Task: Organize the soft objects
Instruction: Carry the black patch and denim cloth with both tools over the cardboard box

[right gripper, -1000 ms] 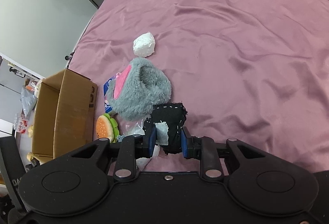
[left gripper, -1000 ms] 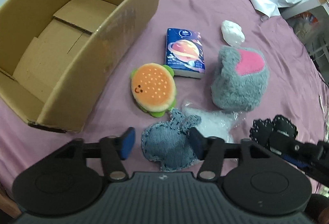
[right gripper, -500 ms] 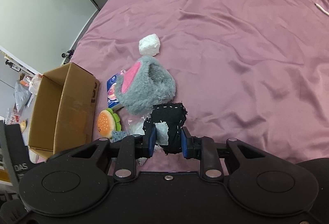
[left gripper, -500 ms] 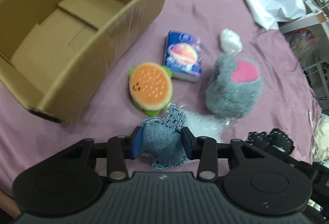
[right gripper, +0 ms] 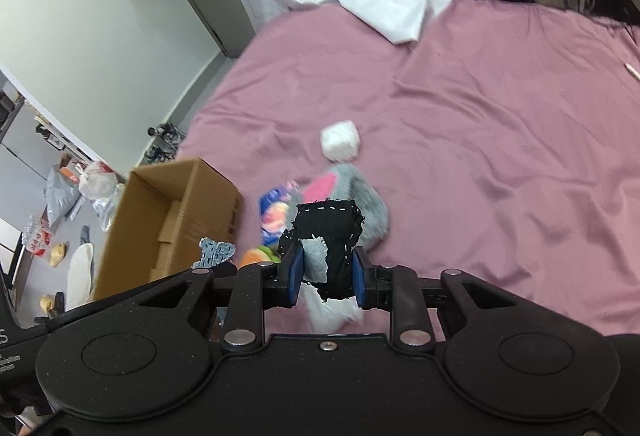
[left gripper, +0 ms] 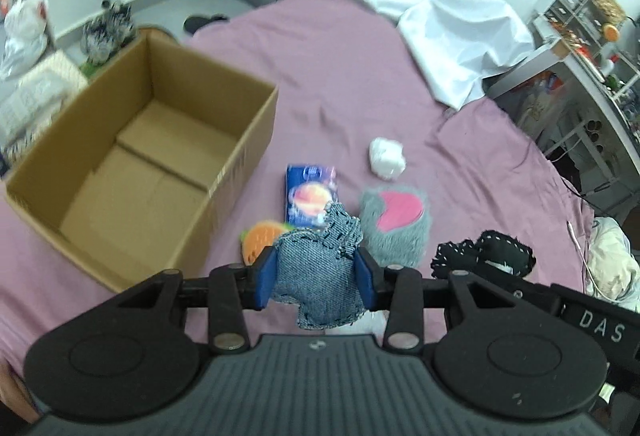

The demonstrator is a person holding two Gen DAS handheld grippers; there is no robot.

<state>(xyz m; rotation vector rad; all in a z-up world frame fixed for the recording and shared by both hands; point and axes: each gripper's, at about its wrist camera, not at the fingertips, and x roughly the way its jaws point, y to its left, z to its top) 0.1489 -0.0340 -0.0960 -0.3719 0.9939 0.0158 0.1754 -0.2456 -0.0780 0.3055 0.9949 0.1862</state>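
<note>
The denim patch [left gripper: 318,272] is clamped in the left gripper [left gripper: 317,278] and held aloft just right of the cardboard box [left gripper: 140,163], while the black patch [right gripper: 326,236] is pinched in the right gripper [right gripper: 325,278], further right of the box. A slip is judged possible, since both limp pieces are gripped only at their middles and could be snagged on the box rim or dropped short of it. Compared with a second ago, the denim patch has been grasped and lifted off the purple bed [left gripper: 344,67], and both grippers have been raised.
</note>
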